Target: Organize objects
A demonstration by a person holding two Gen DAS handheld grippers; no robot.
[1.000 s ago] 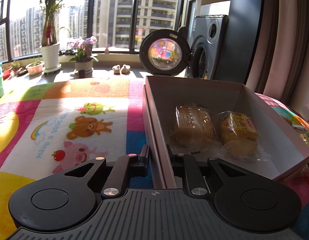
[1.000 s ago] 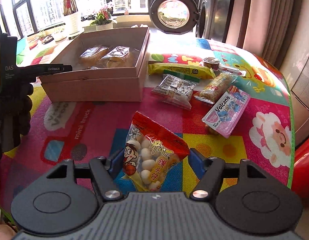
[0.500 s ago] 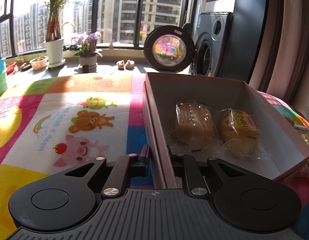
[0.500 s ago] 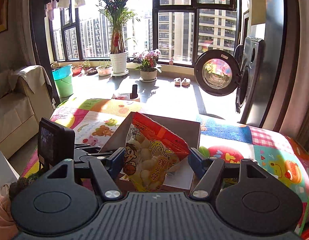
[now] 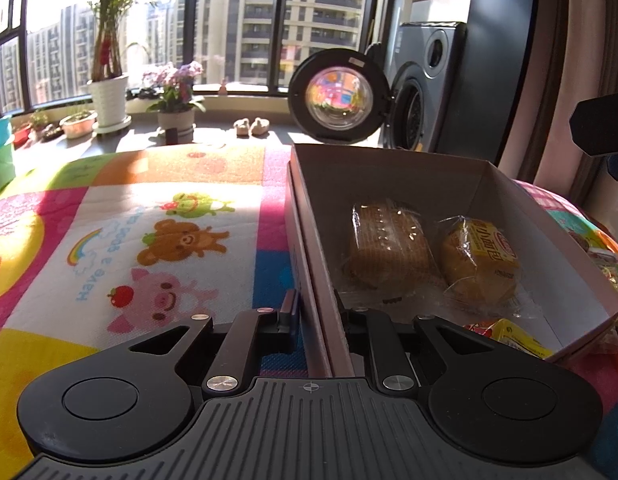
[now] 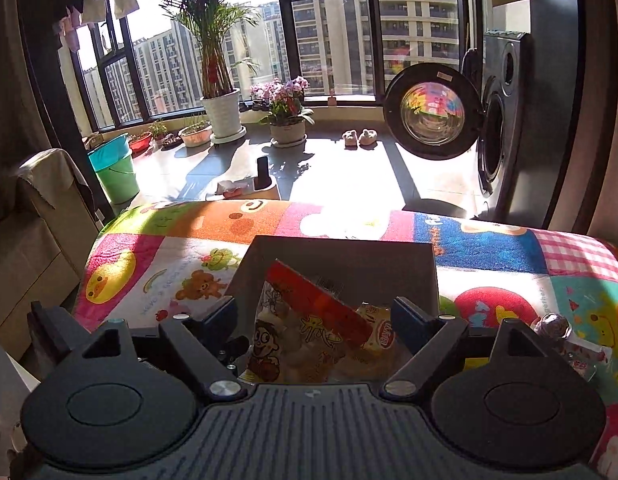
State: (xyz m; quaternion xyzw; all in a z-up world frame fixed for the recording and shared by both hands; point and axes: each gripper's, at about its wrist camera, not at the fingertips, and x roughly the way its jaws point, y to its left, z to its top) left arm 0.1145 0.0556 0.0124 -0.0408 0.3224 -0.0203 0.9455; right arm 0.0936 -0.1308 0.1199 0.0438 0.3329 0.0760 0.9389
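Two wrapped buns lie side by side in the cardboard box (image 5: 489, 184): a ridged brown one (image 5: 389, 246) and a yellow-labelled one (image 5: 479, 266). One corner of a red and yellow wrapper (image 5: 509, 334) pokes in at the box's near end, mostly cut off behind the left tongs (image 5: 315, 308). Those tongs are narrow, clamped on the box's left wall, one finger outside and one inside, pointing level along the wall. The box sits on a surface covered by a cartoon-print mat (image 5: 149, 240).

From the right wrist view, the right tongs (image 6: 313, 314) stand wide over the box, tilted downward, with one snack bag (image 6: 305, 332) between the fingers; whether either finger touches it is hard to tell, and its lower end is hidden by the tongs' body. A yellow wrapper (image 6: 379, 334) lies beside it.
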